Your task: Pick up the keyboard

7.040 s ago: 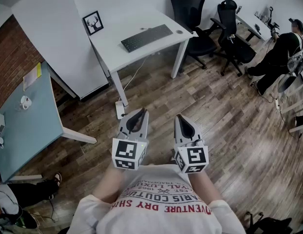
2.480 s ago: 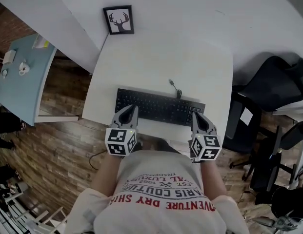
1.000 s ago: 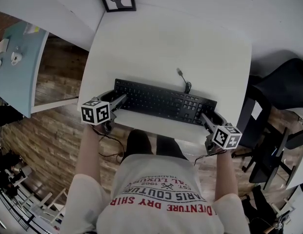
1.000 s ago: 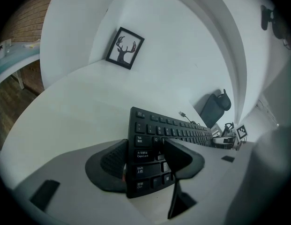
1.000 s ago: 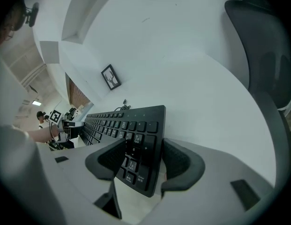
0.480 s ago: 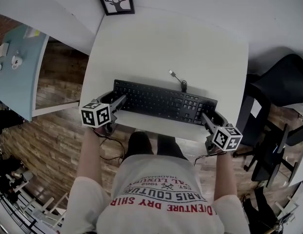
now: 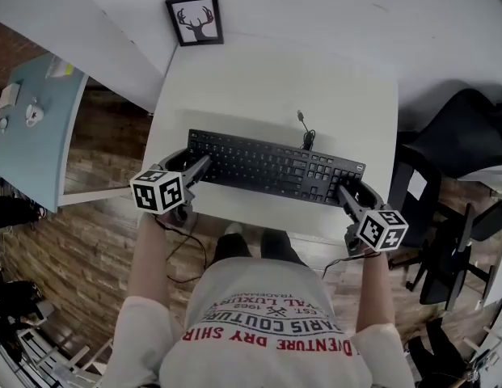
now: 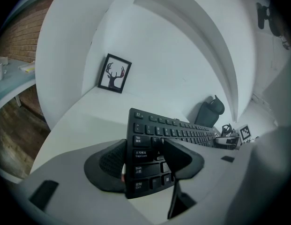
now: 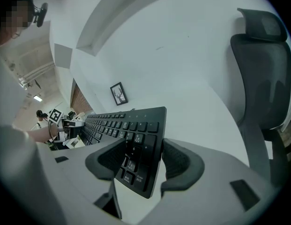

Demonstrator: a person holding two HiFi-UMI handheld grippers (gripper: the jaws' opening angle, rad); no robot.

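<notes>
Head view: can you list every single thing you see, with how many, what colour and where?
white rectangular desk: one, white, in the middle against the wall
black flat computer keyboard: one, black, across the desk's near part
thin black cable: one, black, just behind the keyboard
black-framed antler picture: one, black and white, at the desk's far left corner
pale blue table: one, blue, far left
small white cup: one, white, on the blue table
black office chair: one clearly seen, black, right of the desk
left gripper: one, grey, fingers closed on the keyboard's left end
right gripper: one, grey, fingers closed on its right end
</notes>
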